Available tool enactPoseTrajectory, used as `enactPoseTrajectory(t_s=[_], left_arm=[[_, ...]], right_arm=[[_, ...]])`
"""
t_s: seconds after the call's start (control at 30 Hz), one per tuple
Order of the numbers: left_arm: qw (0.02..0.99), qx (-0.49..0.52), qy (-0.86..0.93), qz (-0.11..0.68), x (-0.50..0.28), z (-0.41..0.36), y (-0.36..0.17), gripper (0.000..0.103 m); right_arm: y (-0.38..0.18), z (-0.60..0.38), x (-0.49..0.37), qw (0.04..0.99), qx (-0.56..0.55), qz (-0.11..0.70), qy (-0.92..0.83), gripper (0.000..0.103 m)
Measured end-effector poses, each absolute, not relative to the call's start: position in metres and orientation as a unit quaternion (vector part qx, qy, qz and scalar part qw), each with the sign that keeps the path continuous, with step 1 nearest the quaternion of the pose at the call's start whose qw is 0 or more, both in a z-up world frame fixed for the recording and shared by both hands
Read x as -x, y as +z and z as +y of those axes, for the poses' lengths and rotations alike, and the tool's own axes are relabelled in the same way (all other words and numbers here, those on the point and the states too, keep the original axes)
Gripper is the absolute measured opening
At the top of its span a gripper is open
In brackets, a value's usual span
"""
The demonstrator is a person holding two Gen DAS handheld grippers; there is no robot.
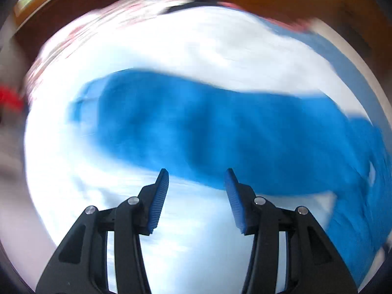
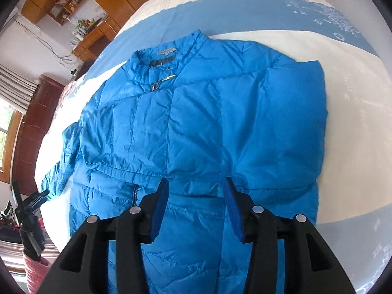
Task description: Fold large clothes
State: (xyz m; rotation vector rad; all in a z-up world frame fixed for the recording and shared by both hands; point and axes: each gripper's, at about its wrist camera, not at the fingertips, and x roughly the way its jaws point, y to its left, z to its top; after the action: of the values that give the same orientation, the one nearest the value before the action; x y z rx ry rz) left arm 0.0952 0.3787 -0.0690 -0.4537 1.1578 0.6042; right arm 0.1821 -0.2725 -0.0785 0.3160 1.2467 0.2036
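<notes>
The blue puffer jacket (image 2: 196, 127) lies face up on the bed (image 2: 355, 103), zipped at the collar, quilted and creased, one sleeve folded across its front and the other sleeve (image 2: 61, 161) stretched out toward the bed's edge. Beyond that edge stand a dark wooden cabinet (image 2: 34, 132) and a window, with wooden shelves past the collar. The right gripper (image 2: 196, 183) hovers over the jacket's waist, jaws parted and empty; the left gripper (image 1: 196, 174), in a blurred view, also stands parted and empty above the sleeve (image 1: 220, 134).
</notes>
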Motion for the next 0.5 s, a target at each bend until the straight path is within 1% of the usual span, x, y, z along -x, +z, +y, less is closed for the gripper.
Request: enactPoseTrajectory(t_s=[0.13,0.2,0.3,0.43,0.47,0.5], left_arm=[[0.746,0.271,0.340,0.505,-0.063,0.449,-0.074,0.048],[0.739,0.318,0.340,0.487,-0.054,0.481,-0.081,0.048],[0.745,0.352,0.325,0.464,-0.056,0.504,-0.087,0.048],[0.745,0.368,0.314,0.460,-0.067,0.516,-0.092,0.049],[0.744,0.364,0.318,0.461,-0.069,0.502,-0.091,0.049],[0.745,0.358,0.322,0.463,-0.072,0.501,-0.091,0.045]], right_arm=[[-0.083,-0.263,-0.189,0.793,-0.141,0.586,0.093,0.046],[-0.084,-0.257,-0.192,0.792,-0.133,0.588,0.092,0.046],[-0.088,-0.254,-0.194,0.790,-0.128,0.593,0.087,0.046],[-0.093,-0.253,-0.195,0.786,-0.127,0.599,0.081,0.046],[-0.094,-0.253,-0.195,0.786,-0.127,0.600,0.080,0.046],[-0.095,-0.253,-0.195,0.785,-0.127,0.601,0.079,0.046]])
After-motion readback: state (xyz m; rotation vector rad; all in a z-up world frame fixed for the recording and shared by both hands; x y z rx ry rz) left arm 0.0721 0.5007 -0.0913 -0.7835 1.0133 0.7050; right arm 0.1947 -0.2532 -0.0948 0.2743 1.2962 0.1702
